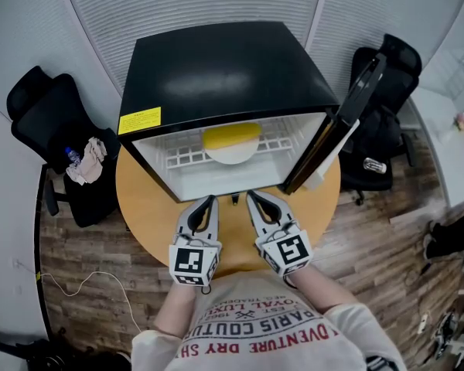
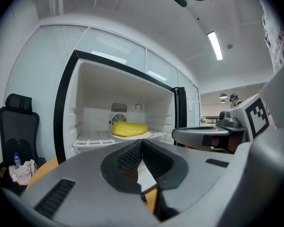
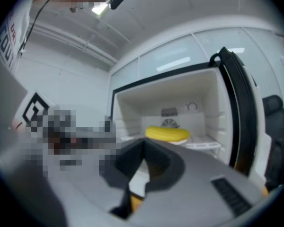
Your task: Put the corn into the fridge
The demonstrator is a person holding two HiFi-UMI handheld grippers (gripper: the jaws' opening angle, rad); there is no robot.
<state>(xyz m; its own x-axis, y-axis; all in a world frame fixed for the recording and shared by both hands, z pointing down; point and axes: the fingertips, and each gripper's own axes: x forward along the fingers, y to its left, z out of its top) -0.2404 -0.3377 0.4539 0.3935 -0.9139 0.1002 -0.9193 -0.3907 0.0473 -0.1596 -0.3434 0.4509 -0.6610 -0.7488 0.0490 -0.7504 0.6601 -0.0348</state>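
- Corn [image 1: 230, 135]: lies on its side on a white plate [image 1: 230, 157], on the wire shelf [image 1: 178, 158] inside the fridge [image 1: 216, 68], towards the front and about midway across. The task's thing is judged to be already placed.
- Left tool [image 1: 212, 200]: jaws closed tip to tip, nothing held. Right tool [image 1: 252, 197]: likewise closed and empty. Both are held side by side over the surface [image 1: 151, 215], just in front of the fridge opening, apart from the corn.
- Handling, as judged: the cob is taken to be light and stiff, with a rounded, bumpy skin apt to roll or slip. If it is moved again, a hold across the middle of its length is favoured; the plate rim looks thin and slippery.
- Edges: the door [image 1: 348, 122] stands open on the right, its inner edge near the right tool. The shelf's front lip and the lower sill of the opening lie just ahead of the tips.
- Room: only a narrow strip of surface is left before the fridge. Above the plate the cavity is open; room to the sides is wider on the left.
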